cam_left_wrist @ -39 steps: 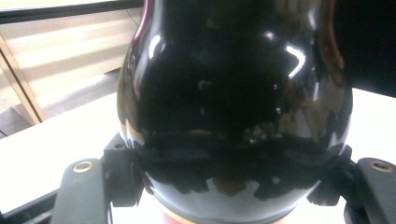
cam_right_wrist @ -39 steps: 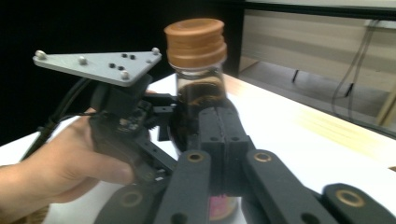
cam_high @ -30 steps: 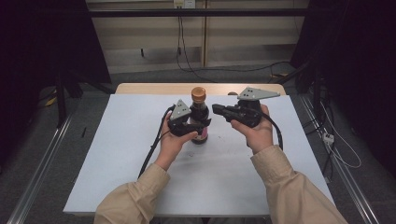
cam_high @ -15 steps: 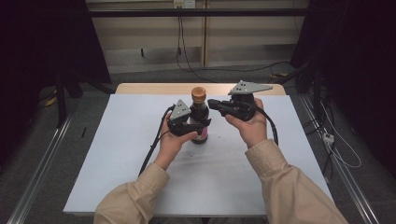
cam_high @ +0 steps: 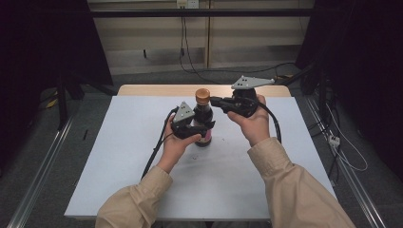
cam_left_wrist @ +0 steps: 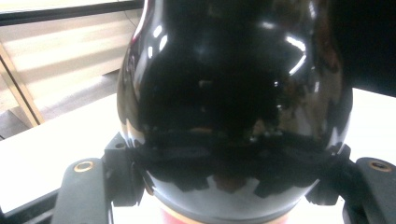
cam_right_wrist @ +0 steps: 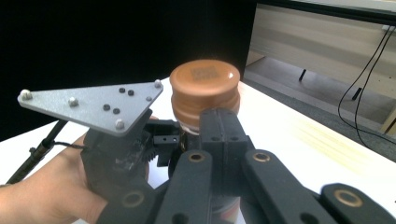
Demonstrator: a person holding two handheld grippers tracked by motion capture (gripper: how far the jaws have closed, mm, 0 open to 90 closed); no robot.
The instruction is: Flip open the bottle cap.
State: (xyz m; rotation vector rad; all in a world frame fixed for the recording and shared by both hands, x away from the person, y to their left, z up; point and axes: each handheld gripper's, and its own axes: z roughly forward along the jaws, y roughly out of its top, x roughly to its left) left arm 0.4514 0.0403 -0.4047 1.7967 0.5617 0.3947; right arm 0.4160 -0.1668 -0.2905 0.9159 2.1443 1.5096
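Near the table's [cam_high: 142,142] far edge, left hand-held gripper [cam_high: 199,127] clamps the bottle [cam_high: 203,118] — right hand-held gripper [cam_high: 215,101] closed, beside its cap [cam_high: 202,95].

Overhead cam sits above the person's side, looking forward and down across the whole table [cam_high: 119,180]. Each gripper cam rides super close, staring along its own jaws. All three catch the same bottle [cam_high: 203,114] [cam_left_wrist: 233,93] [cam_right_wrist: 205,93].

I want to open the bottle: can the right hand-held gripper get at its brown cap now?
Probably yes: the right hand-held gripper is beside the cap, nothing between, but shut.
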